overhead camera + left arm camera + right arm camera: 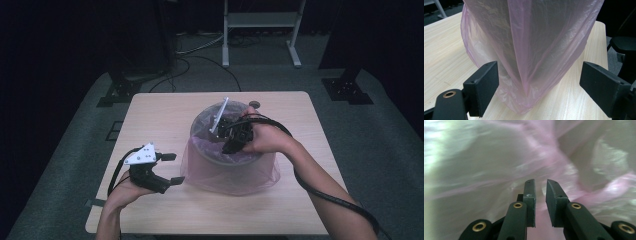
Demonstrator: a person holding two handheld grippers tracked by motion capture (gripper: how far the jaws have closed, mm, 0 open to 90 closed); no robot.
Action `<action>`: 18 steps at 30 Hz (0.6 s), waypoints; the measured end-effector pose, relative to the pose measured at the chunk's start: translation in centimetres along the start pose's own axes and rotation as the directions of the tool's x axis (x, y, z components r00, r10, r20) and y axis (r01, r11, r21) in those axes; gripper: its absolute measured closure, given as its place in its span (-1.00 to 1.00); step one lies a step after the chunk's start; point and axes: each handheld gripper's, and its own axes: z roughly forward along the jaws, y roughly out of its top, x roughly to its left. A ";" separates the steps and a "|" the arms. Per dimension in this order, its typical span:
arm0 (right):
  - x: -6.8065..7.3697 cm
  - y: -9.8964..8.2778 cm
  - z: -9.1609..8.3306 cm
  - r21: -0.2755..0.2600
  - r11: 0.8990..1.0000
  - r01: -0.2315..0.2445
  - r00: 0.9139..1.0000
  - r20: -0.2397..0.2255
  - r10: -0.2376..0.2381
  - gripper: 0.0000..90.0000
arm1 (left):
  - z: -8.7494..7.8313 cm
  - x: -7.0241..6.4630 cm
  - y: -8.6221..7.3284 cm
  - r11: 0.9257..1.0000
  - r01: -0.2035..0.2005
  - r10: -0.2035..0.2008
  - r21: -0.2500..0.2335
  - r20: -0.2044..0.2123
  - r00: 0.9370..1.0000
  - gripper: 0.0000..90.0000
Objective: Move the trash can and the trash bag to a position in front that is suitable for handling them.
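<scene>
Pink liner bag [235, 172] already draped over the bin [220, 156] mid-surface. Right claw [231, 145] inside the bin, jaws slightly apart, empty. Left claw [172, 168] open beside the bag. Tucking remains.

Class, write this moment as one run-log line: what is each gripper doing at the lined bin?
left gripper: open, beside pink bag, not touching | right gripper: inside bin, jaws narrowly apart, nothing visibly held | table: bin upright
</scene>
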 end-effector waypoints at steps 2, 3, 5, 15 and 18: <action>0.1 0.0 -0.1 -0.005 1.000 -0.001 1.000 0.005 0.001 0.72 | 0.0 0.0 0.0 1.000 0.001 -0.001 0.000 0.001 1.000 -0.68; 0.0 0.0 -0.2 -0.009 1.000 -0.008 1.000 0.007 0.009 0.70 | 0.1 0.0 0.0 1.000 0.000 0.000 0.001 0.002 1.000 -0.68; -0.6 -0.1 -0.4 -0.027 0.999 -0.024 1.000 0.015 0.024 0.67 | 0.0 0.0 -0.1 1.000 0.003 -0.003 0.001 0.000 1.000 -0.68; -4.2 -1.4 -2.1 -0.188 0.971 -0.145 0.989 0.011 0.150 0.29 | -0.1 0.3 -0.2 1.000 0.009 -0.009 0.005 -0.015 1.000 -0.77; -4.7 -2.1 -2.8 -0.243 0.955 -0.170 0.984 0.003 0.176 0.16 | 0.0 0.4 -0.4 1.000 0.018 -0.018 0.003 -0.013 1.000 -0.79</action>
